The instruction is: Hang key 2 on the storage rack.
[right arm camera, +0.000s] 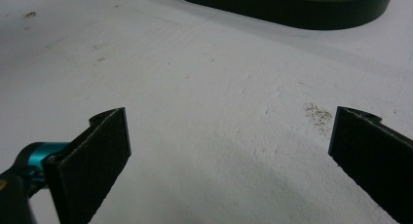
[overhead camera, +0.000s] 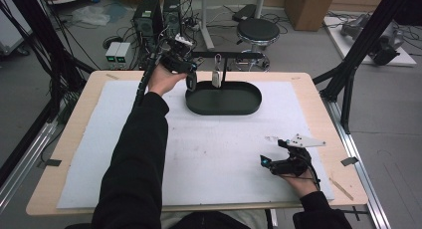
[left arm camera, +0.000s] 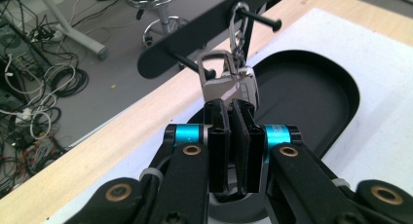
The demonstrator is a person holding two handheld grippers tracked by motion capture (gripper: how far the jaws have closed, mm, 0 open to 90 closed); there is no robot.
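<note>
The left tongs (left arm camera: 233, 118), clamped on the silver metal key fob (left arm camera: 229, 87) dangling from the black rack's peg (left arm camera: 260, 19) above the black oval tray (left arm camera: 311, 95), should lift it off gently, while the right tongs (right arm camera: 229, 151) rest wide open and empty on the white-covered worktop (overhead camera: 219, 154).

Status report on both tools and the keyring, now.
Left tool shut on the keyring, which hangs from the stand's peg over the black tray. Right tool open, empty, above the white mat. Nothing in the way.

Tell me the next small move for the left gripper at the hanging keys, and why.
Probably lift slightly and slide outward along the black rack peg. The left gripper is shut on the silver metal key bunch, whose silver carabiner clip hangs on that peg above the black oval tray.
</note>
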